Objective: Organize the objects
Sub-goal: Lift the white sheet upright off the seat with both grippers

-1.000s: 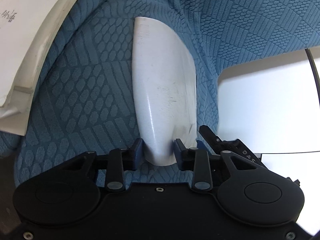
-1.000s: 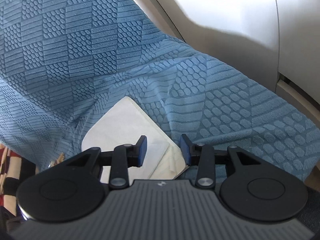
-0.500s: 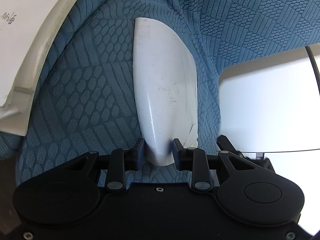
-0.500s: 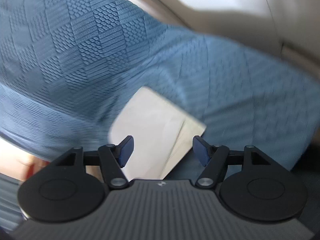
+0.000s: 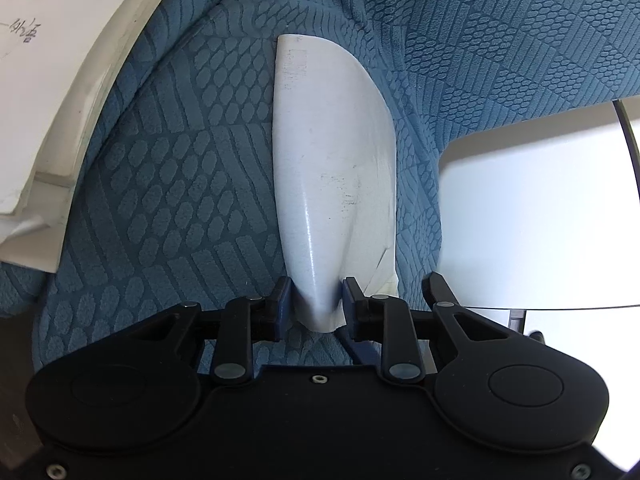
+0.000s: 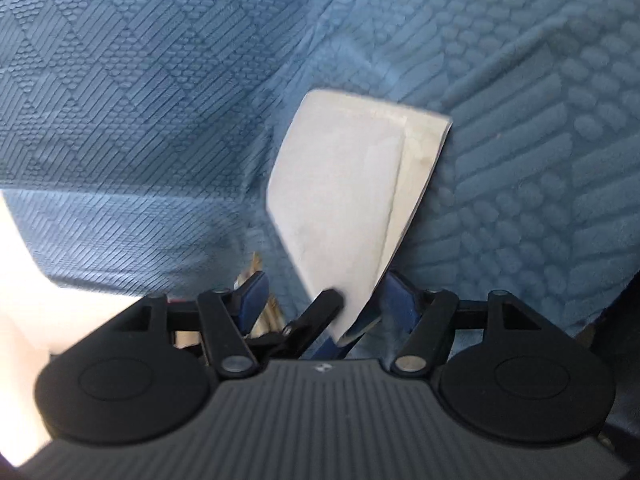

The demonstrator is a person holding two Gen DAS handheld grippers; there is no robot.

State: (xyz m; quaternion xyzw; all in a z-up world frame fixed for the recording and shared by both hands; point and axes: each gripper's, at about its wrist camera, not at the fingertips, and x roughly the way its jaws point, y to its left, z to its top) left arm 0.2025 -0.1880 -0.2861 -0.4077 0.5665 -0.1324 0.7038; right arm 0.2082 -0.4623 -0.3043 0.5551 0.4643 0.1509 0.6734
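A white booklet or folded sheet of paper (image 5: 332,184) lies curved over a blue patterned blanket (image 5: 168,184). My left gripper (image 5: 316,304) is shut on its near edge, which bows up between the fingers. In the right wrist view the same white paper (image 6: 344,208) shows with its pages fanned. My right gripper (image 6: 324,300) is open, with its fingers on either side of the paper's near corner. The left gripper's black fingertips (image 6: 320,312) show there, holding the paper.
A white curved frame (image 5: 80,92) with a handwritten paper label stands at the upper left. A bright white surface (image 5: 532,220) lies to the right of the blanket, with a thin black cable (image 5: 628,140) across it. The blanket (image 6: 140,120) fills the right wrist view.
My right gripper has opened wide and swung over to the paper, now straddling its corner. My left gripper has closed tighter on the paper, bowing it more.
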